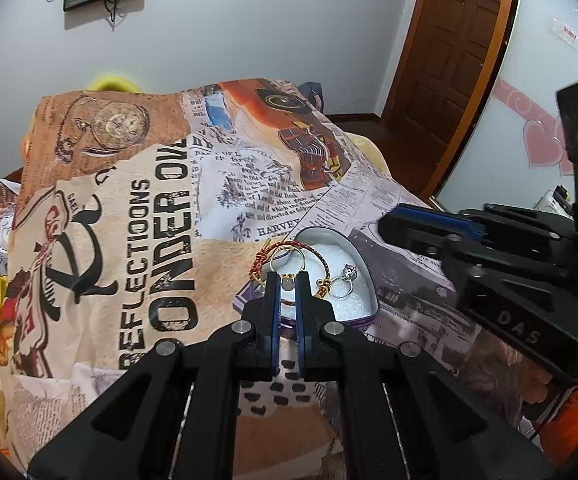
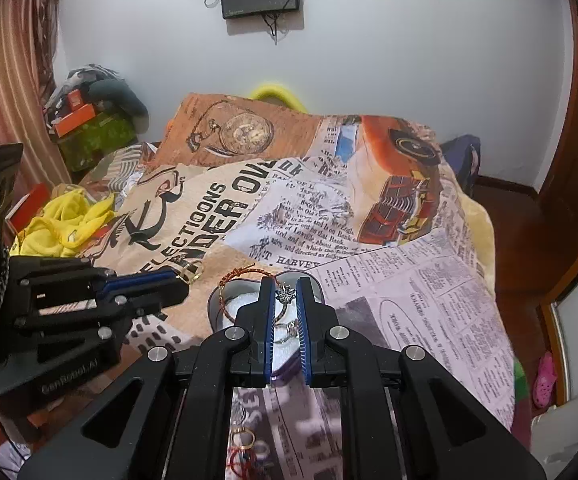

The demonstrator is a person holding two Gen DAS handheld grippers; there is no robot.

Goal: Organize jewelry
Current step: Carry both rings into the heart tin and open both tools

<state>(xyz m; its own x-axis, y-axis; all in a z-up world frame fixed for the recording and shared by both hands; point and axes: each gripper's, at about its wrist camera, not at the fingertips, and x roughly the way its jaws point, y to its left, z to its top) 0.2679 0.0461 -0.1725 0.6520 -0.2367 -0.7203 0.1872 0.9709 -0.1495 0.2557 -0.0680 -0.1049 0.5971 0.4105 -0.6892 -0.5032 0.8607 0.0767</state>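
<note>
A heart-shaped tin box (image 1: 363, 260) with white lining sits on the printed blanket; it also shows in the right wrist view (image 2: 225, 300). A red braided bracelet (image 1: 265, 258) hangs over its rim and a silver ring (image 1: 345, 280) lies inside. My left gripper (image 1: 288, 280) is shut on a gold ring (image 1: 287, 254) with a pale stone, held over the box. My right gripper (image 2: 286, 294) is shut on a silver ring with a sparkling stone (image 2: 285, 295) above the box. Another silver ring (image 2: 289, 330) lies in the box below.
The blanket (image 1: 129, 200) covers a bed. More jewelry (image 2: 245, 446), gold rings and red cord, lies on the blanket under my right gripper. Yellow cloth (image 2: 61, 224) lies at the left. A wooden door (image 1: 449, 40) stands at the right.
</note>
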